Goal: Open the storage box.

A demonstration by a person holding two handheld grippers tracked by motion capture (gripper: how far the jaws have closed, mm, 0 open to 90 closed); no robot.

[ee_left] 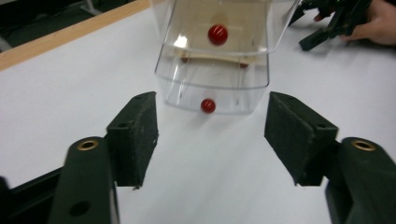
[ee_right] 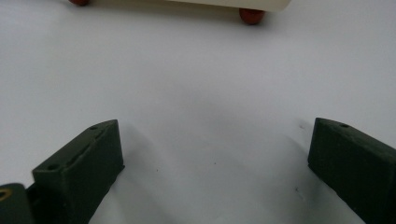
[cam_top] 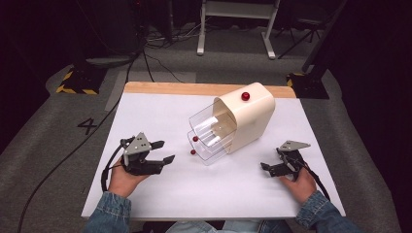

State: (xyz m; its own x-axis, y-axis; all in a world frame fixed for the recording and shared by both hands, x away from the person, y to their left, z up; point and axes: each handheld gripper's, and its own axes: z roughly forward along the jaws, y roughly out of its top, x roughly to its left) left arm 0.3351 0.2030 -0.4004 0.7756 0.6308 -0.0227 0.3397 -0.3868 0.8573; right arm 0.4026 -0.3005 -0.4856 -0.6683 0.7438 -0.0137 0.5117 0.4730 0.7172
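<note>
The left gripper (cam_top: pixel 163 151) lies low over the white table top (cam_top: pixel 160 194), held in the person's left hand (cam_top: pixel 124 179), its jaws spread apart with nothing between them; in the left gripper view (ee_left: pixel 211 135) only bare white surface shows between the two black pads. It points toward the clear plastic drawers (cam_top: pixel 211 136), which stand near but apart from it.

Both drawers are pulled out of the cream-coloured cabinet (cam_top: pixel 250 119), the upper drawer (ee_left: pixel 219 28) above the lower drawer (ee_left: pixel 212 88), each with a small red knob at its front: the upper knob (ee_left: pixel 218 34) and the lower knob (ee_left: pixel 208 105). The cabinet sits near the middle of the table, toward its far edge, with a red ball (cam_top: pixel 245 96) on its top.

The right gripper (cam_top: pixel 267 167) rests at the right side of the table in the person's right hand (cam_top: pixel 299 183), well apart from the cabinet. Its jaws stand wide and empty too; the right gripper view (ee_right: pixel 215 154) shows plain table between them, with the cabinet's red-brown feet (ee_right: pixel 251 16) farther off.

A wooden strip (cam_top: pixel 160 88) runs along the table's far edge.
</note>
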